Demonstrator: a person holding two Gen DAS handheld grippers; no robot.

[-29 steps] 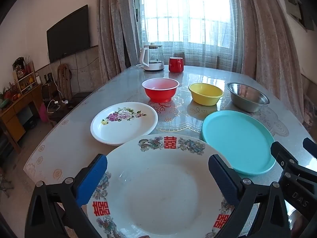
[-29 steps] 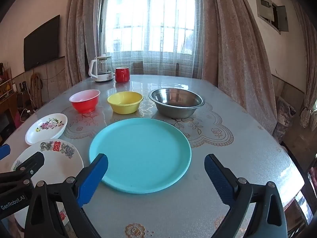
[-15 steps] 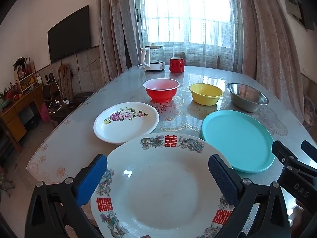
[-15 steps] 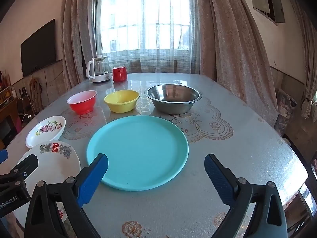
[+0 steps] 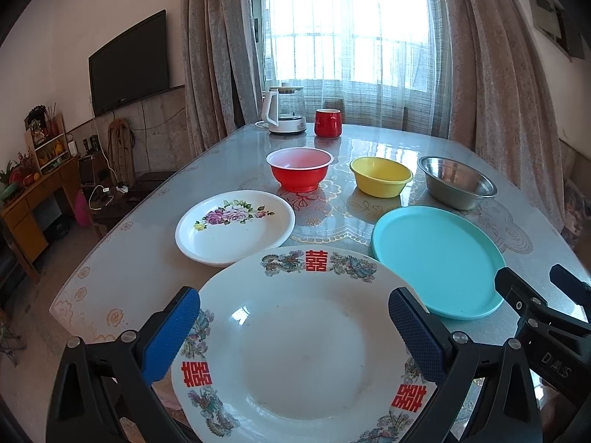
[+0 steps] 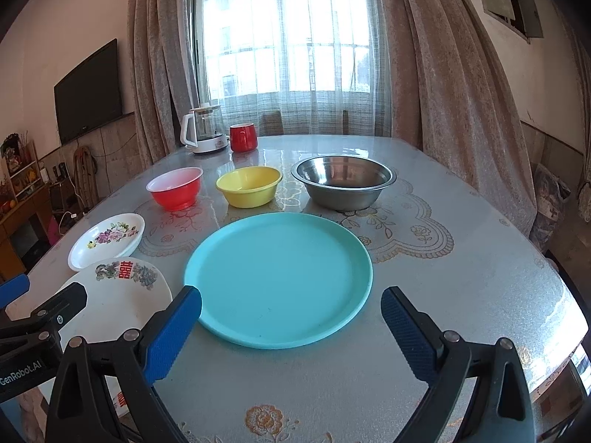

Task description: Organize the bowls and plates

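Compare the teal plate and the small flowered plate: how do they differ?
The teal plate is plain, clearly larger and nearly flat; the flowered plate is white with a rose print and has a deeper, dished shape. The teal plate lies directly ahead of the right claw, the flowered plate far off to its left. Both are round, empty and rest flat on the table.

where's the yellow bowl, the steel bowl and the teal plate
yellow bowl (image 6: pixel 248 185): right wrist view, on its inner wall
steel bowl (image 6: pixel 343 176): right wrist view, on the inside of the basin
teal plate (image 6: pixel 279 277): right wrist view, on the flat middle of the plate
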